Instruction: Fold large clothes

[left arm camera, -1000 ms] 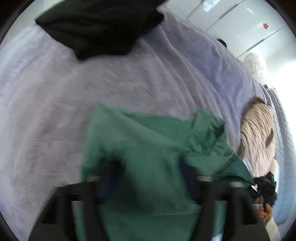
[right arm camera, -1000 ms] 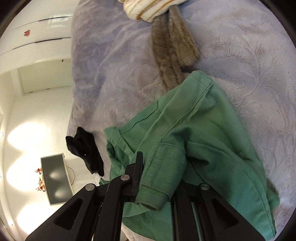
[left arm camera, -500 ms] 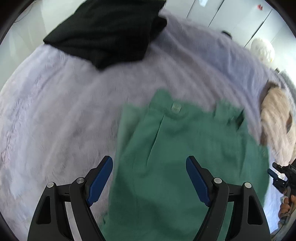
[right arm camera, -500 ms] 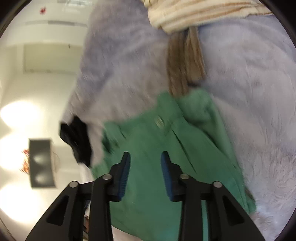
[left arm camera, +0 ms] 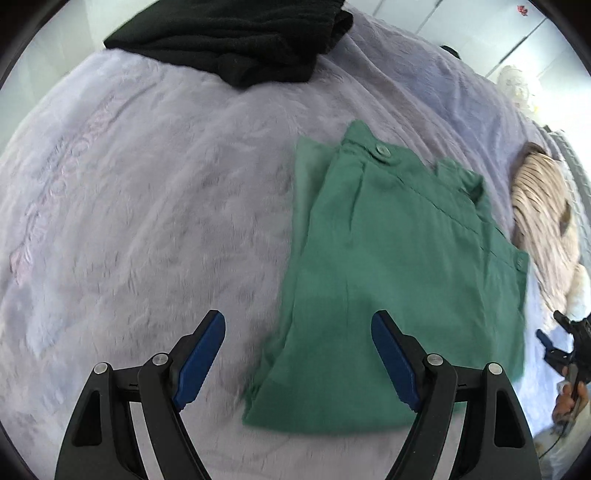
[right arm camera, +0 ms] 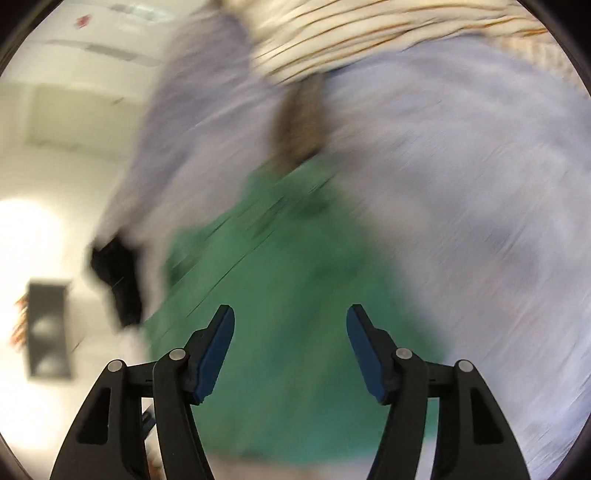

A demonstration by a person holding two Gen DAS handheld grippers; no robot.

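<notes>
A green buttoned garment (left arm camera: 399,266) lies folded flat on the lilac fleece blanket (left arm camera: 155,206). My left gripper (left arm camera: 298,326) hangs open above the garment's left edge, with nothing between its blue pads. In the blurred right wrist view the same green garment (right arm camera: 295,295) lies below my right gripper (right arm camera: 290,320). Its jaws are opening and they hold nothing. At the right edge of the left wrist view, the right gripper (left arm camera: 554,350) shows small, with a hand on it.
A black folded garment (left arm camera: 236,33) lies at the blanket's far edge. A cream striped garment (left arm camera: 543,221) and a brown fuzzy piece (right arm camera: 299,122) lie beside the green one. White cabinet doors (left arm camera: 480,22) stand behind. The floor and a dark box (right arm camera: 48,328) show past the bed's edge.
Both grippers let go of the green garment and drew back from it. It was bunched and lifted. Now it lies flat and folded. The right jaws went from shut on cloth to wide apart.
</notes>
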